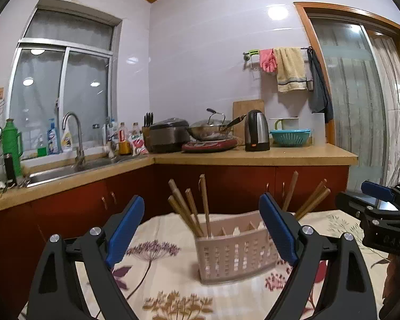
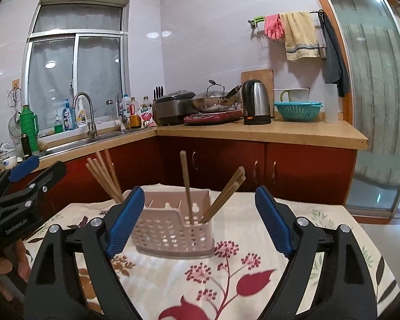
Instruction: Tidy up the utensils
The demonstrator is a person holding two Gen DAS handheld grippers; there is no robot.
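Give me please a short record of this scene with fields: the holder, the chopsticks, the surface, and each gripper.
holder: pink perforated utensil holder, upright on the table, divided into compartments
chopsticks: wooden chopsticks standing in the holder, one group leaning at the left end, one nearly upright, one group leaning at the right end
surface: floral tablecloth, nothing else seen lying on it
left gripper: open, holds nothing, holder ahead of it
right gripper: open, holds nothing, holder ahead of it
background: kitchen counter with kettle and wok
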